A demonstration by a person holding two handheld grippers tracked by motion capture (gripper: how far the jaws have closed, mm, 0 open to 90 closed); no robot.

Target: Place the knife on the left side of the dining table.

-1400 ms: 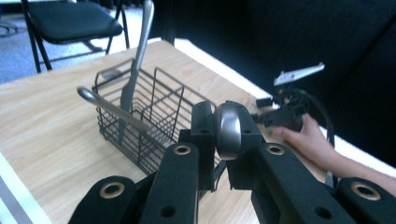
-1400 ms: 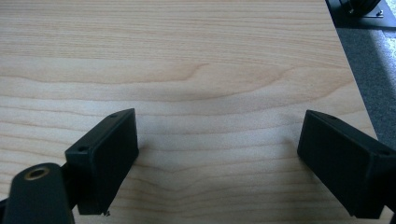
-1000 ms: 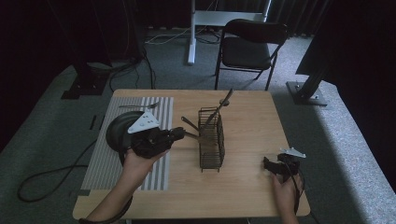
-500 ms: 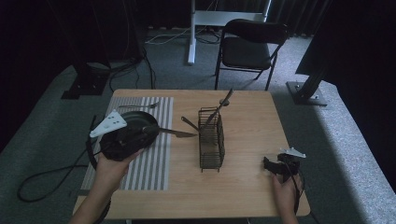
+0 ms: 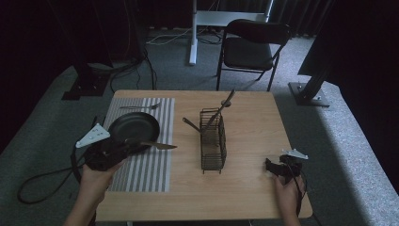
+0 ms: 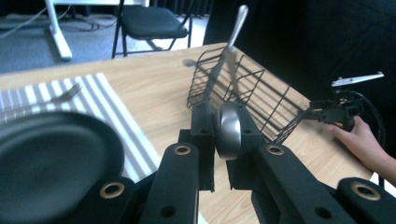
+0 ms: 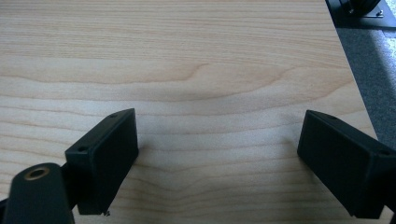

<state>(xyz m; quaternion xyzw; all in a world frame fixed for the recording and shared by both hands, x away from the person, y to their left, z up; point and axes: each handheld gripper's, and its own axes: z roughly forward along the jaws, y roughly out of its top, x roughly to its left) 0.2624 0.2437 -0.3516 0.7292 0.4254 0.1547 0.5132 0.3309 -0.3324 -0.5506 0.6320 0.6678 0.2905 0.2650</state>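
My left gripper [image 5: 123, 148] is shut on a metal table knife [image 5: 157, 145], which juts out to the right over the near edge of a black plate [image 5: 134, 126]. In the left gripper view the knife's rounded metal [image 6: 230, 130] sits clamped between the jaws of the left gripper [image 6: 219, 122]. A black wire basket [image 5: 212, 141] stands mid-table with a spoon [image 5: 225, 106] leaning out of it and another utensil handle [image 5: 190, 124] sticking out to the left. My right gripper [image 5: 273, 167] rests at the table's near right, open, with bare wood between the jaws of the right gripper [image 7: 217, 140].
The plate lies on a striped placemat [image 5: 150, 165], with a fork [image 5: 141, 106] at the mat's far end. A black folding chair [image 5: 251, 42] stands behind the table. The right hand and its gripper [image 6: 336, 109] appear beyond the basket [image 6: 247, 88] in the left gripper view.
My left gripper has carried the knife leftward and nearer, from beside the basket to the plate's near-left side. The right gripper has not moved.
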